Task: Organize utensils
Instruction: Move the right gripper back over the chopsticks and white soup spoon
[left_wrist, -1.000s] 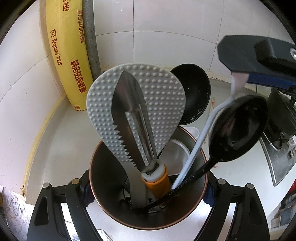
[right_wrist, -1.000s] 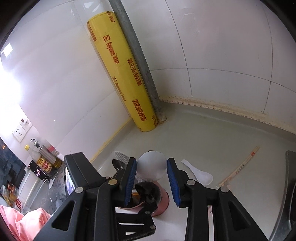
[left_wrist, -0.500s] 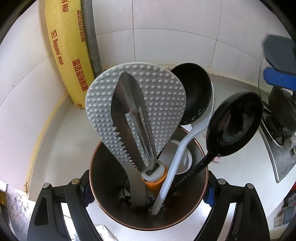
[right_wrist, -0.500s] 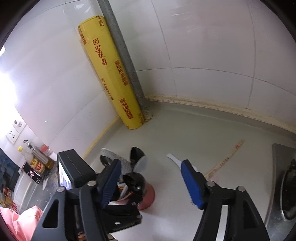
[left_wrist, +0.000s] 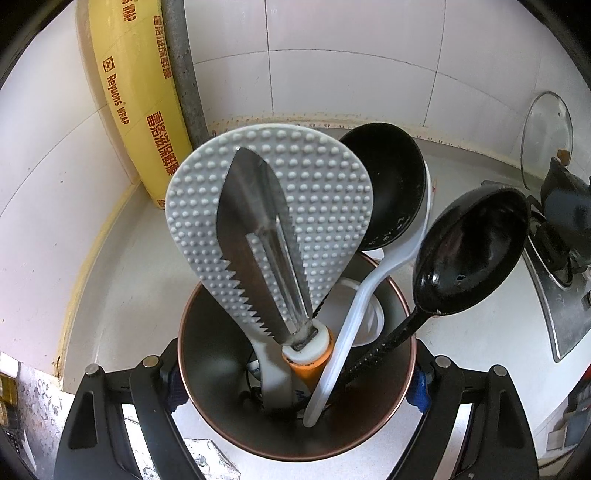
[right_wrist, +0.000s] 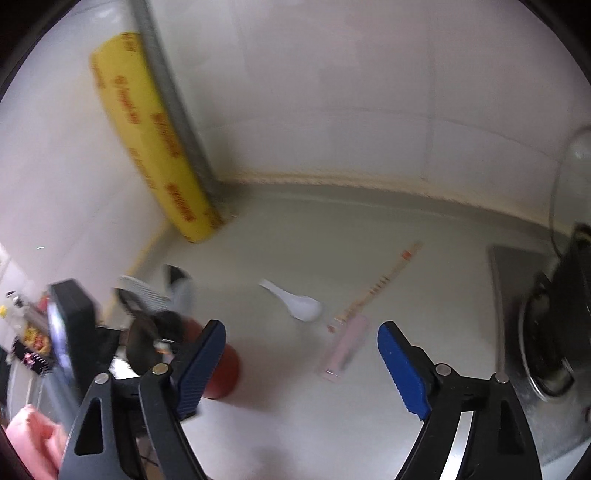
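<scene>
Right wrist view: right gripper (right_wrist: 299, 365) fingers apart, just opening, nothing between.
Next utensil: white spoon (right_wrist: 295, 301) ahead on bench (right_wrist: 369, 229), handle up-left.
Left gripper (left_wrist: 295, 391): clamped on utensil cup (left_wrist: 207, 376).

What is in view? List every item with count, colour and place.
cup: one, dark with copper rim, between left tongs
rice paddle: one, white, in cup
peeler: one, steel with orange handle, in cup
ladles: two, black, in cup
long spoon: one, white, in cup
soup spoon: one, white, on counter
chopsticks: count blurred, pale, on counter
wrap roll: one, yellow, leaning in corner
glass lid: one, clear, far right
left tongs: black, shut on cup
right tongs: black with blue pads, empty, jaws just been opening
</scene>
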